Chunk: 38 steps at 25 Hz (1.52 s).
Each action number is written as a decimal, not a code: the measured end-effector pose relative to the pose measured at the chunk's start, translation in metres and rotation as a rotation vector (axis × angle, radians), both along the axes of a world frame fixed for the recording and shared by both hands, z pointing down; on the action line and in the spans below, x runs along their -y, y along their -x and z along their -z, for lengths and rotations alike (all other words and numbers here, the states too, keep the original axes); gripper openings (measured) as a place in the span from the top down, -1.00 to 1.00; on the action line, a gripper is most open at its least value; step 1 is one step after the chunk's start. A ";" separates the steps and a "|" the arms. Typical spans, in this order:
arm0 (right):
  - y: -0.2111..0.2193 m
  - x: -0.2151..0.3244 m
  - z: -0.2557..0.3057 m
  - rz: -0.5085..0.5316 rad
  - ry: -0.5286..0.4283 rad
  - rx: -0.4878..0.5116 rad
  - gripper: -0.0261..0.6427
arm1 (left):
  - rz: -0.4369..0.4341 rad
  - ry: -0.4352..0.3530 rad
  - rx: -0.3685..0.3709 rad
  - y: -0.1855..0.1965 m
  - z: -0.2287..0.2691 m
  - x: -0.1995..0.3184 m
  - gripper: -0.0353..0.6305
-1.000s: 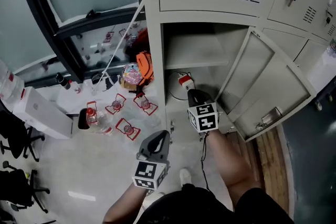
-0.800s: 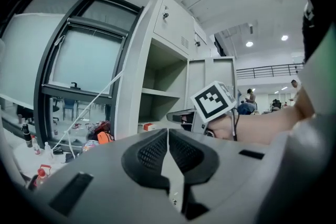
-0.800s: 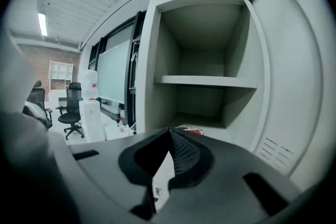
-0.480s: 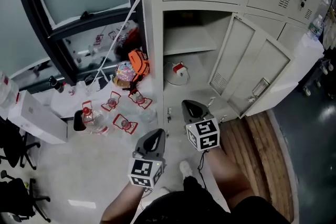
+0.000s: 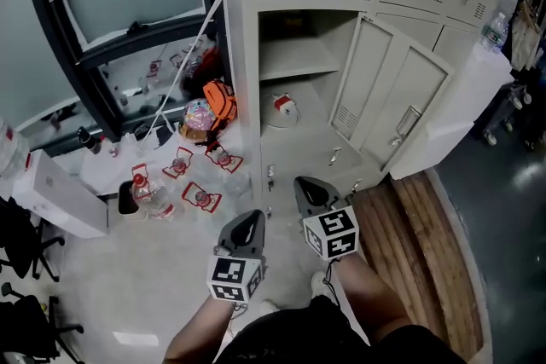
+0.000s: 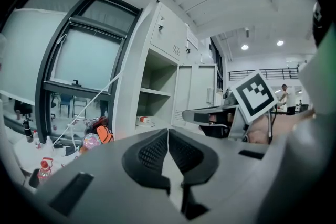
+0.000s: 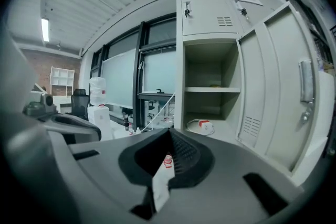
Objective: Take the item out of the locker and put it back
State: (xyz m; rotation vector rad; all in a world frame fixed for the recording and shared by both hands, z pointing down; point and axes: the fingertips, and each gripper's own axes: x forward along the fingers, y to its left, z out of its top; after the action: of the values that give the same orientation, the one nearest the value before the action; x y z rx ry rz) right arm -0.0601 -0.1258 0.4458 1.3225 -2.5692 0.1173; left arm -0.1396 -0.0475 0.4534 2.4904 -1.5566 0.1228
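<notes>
Item (image 5: 284, 106) in locker (image 5: 294, 60) | left gripper (image 5: 249, 219), right gripper (image 5: 307, 185): jaws together | planks (image 5: 418, 222) in head view only

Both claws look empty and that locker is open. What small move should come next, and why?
Likely open the right claw and move it forward to the white coiled item on the open locker floor. Both claws are shut and empty, the item lies untouched, and the right one sits closer to the opening than the left claw.

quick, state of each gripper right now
Left grey two-jaw gripper: shut, holding nothing.
Right grey two-jaw gripper: shut, holding nothing.
</notes>
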 end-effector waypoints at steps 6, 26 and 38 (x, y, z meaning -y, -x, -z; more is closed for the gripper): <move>-0.018 -0.020 0.005 0.023 -0.009 0.007 0.92 | 0.020 -0.001 0.007 -0.017 0.001 -0.008 0.87; -0.118 -0.049 -0.002 0.203 0.020 0.052 0.92 | 0.164 0.026 0.040 -0.135 -0.004 -0.025 0.87; -0.136 -0.058 -0.010 0.277 0.023 0.056 0.93 | 0.232 0.033 0.053 -0.157 -0.012 -0.040 0.87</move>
State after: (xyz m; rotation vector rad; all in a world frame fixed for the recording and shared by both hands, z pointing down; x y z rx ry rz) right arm 0.0757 -0.0682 0.4555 0.9555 -2.7583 0.1342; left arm 0.0172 -0.0074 0.4658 2.2794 -1.8347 0.1778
